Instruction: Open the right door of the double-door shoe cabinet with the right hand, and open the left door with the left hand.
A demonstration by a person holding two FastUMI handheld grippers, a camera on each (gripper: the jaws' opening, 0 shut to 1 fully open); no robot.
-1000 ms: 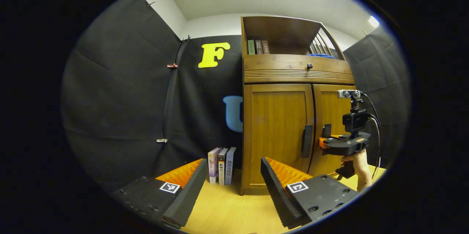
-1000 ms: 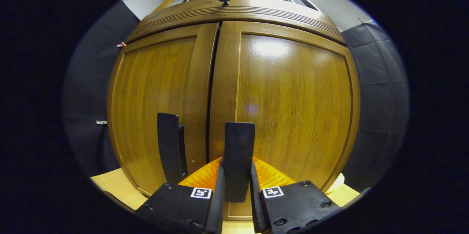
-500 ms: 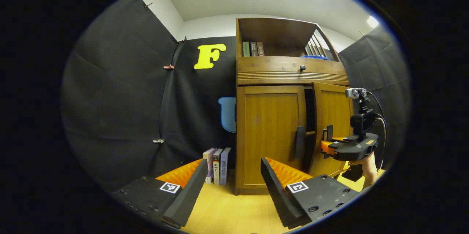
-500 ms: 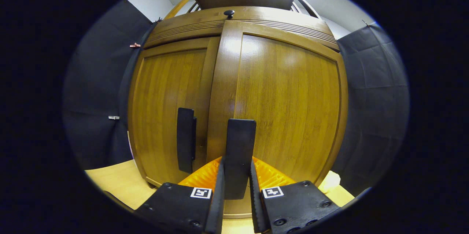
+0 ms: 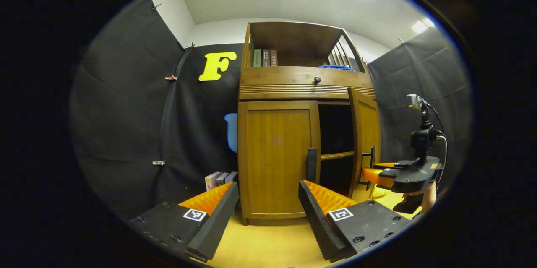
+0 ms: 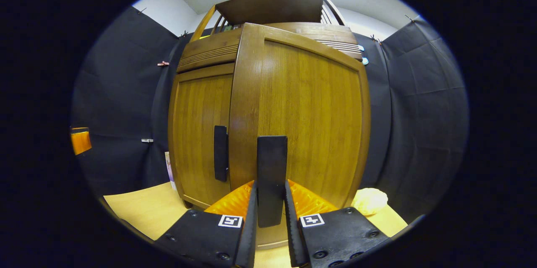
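The wooden shoe cabinet (image 5: 304, 83) stands ahead in the left gripper view. Its left door (image 5: 277, 159) is closed, with a dark vertical handle (image 5: 311, 165) at its inner edge. The right door (image 5: 365, 134) is swung out, baring a dark inside with a shelf (image 5: 337, 155). My right gripper (image 5: 370, 172), held by a hand, is at that door's handle. In the right gripper view the right door (image 6: 310, 113) fills the middle and my right gripper (image 6: 270, 185) is shut on its handle (image 6: 272, 163). My left gripper (image 5: 268, 188) is open, short of the left door, holding nothing.
Several books (image 5: 220, 178) stand on the wooden floor (image 5: 268, 243) left of the cabinet. Above the doors is a drawer with a knob (image 5: 317, 79), and an open shelf with books (image 5: 263, 57). A pale yellow lump (image 6: 369, 201) lies on the floor beside the cabinet's right side.
The right door went from closed to swung well open, pulled by my right gripper on its handle. My left gripper shifted so the cabinet sits more central; it stayed open.
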